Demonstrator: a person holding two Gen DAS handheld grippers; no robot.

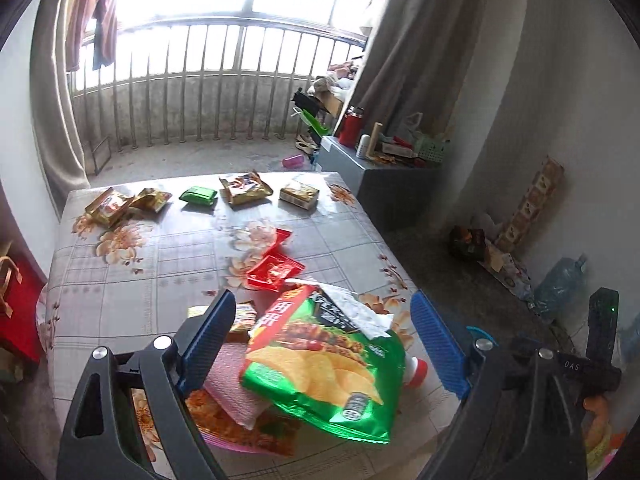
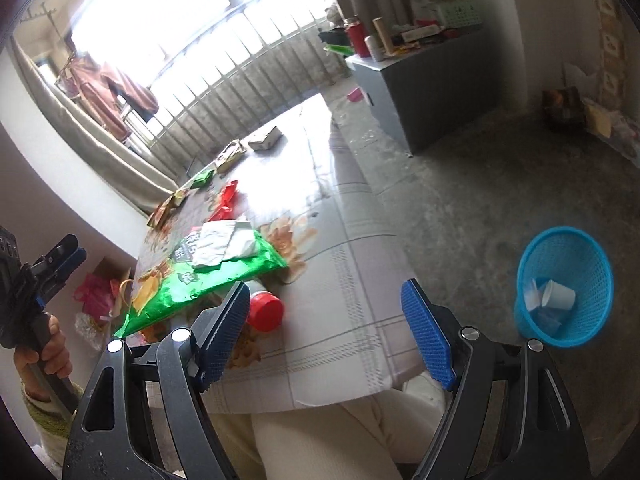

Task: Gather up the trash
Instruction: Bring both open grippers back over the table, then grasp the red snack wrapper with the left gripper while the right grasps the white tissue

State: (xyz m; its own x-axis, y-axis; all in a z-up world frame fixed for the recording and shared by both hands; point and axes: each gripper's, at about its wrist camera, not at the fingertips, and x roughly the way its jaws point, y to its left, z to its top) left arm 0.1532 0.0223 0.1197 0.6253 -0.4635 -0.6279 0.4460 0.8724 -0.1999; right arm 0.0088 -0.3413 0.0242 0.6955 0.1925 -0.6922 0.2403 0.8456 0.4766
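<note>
The left gripper (image 1: 322, 340) hangs spread wide over the near end of the table (image 1: 120, 280), grasping nothing, and the green chip bag (image 1: 320, 364) lies directly between and just ahead of its two blue pads. The bag's long axis runs from the near edge away toward the table's middle and leans to the right, so the pads already sit on either side of its width. It rests on a heap: a pink wrapper (image 1: 236, 388) under its left side and a red-capped bottle (image 1: 414, 370) poking out on the right. The right gripper (image 2: 324, 328) is also released and empty, off the near right corner, with the bag to its left. A blue basket (image 2: 564, 288) stands on the floor well apart to the right. The left gripper looks nearer and better lined up for the bag.
</note>
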